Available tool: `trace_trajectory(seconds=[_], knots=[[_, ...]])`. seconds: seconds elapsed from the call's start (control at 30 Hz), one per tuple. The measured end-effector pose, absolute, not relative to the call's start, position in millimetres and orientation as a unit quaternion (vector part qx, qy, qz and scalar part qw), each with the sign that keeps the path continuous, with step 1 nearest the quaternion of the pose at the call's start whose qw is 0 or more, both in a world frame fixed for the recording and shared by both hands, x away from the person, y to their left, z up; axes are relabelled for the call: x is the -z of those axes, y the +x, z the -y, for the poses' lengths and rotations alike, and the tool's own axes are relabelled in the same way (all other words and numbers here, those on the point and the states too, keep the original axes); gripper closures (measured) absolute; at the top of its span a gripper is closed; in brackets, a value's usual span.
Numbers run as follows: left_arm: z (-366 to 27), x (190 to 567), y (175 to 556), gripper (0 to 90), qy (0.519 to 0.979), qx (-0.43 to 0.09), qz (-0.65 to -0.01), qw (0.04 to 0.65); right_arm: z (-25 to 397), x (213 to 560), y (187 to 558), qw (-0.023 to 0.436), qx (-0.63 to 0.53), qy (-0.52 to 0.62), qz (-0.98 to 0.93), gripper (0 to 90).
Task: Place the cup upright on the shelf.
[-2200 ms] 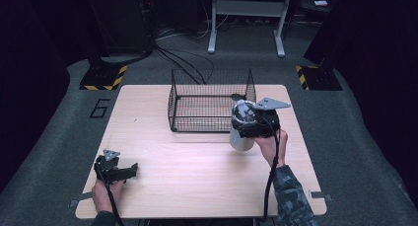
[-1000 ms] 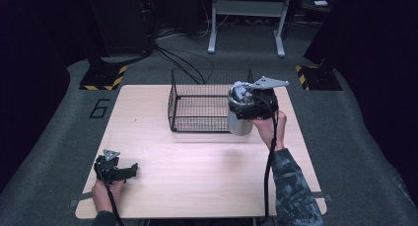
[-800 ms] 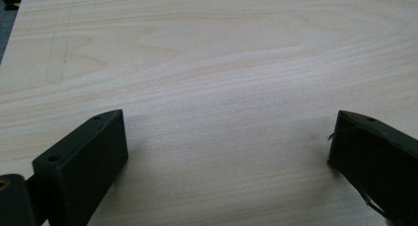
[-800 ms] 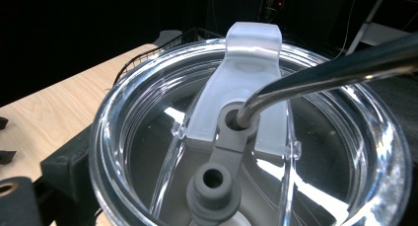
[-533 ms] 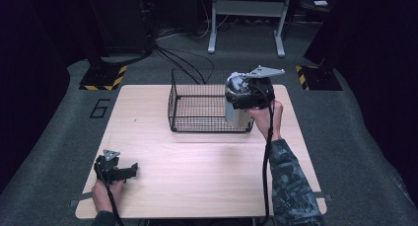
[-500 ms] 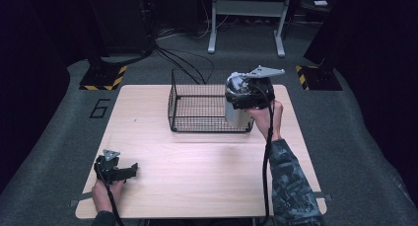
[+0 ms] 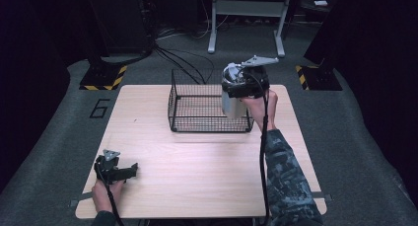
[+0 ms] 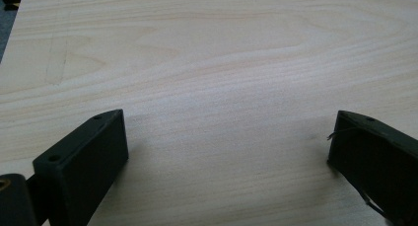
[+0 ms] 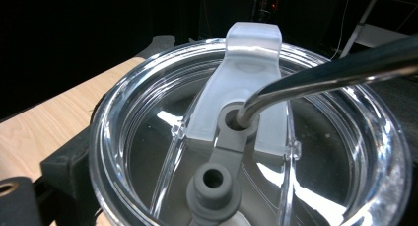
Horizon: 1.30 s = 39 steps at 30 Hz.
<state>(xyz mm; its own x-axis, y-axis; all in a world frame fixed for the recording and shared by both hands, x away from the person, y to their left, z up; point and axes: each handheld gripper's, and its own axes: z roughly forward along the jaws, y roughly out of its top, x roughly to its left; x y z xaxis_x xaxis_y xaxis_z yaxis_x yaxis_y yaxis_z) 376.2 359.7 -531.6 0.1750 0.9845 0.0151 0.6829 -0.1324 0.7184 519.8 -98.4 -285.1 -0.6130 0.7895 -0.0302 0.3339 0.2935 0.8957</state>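
Right hand-held gripper [image 7: 240, 88] grips tumbler [image 7: 231, 103] — clear lid [image 9: 246, 137], no readable writing.

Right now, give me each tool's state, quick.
Left tool: open, empty, low over the table.
Right tool: shut on the steel tumbler, raised by the wire basket.

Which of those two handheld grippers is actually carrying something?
The right gripper, raised beside the wire basket, clamps a lidded steel tumbler. The left gripper rests on the table, jaws apart, holding nothing.
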Motion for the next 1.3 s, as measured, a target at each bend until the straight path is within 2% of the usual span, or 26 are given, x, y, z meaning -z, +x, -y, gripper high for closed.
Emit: trace_trajectory(seconds=[0.4,1.3], knots=[[-360,532,376,1.4,0.707,-0.256,-0.589,0.295,89,286,539,0.247,-0.465,0.375,-0.763,3.4],[-360,531,376,1.8,0.710,-0.257,-0.586,0.294,67,319,584,0.250,-0.452,0.412,-0.751,3.4]])
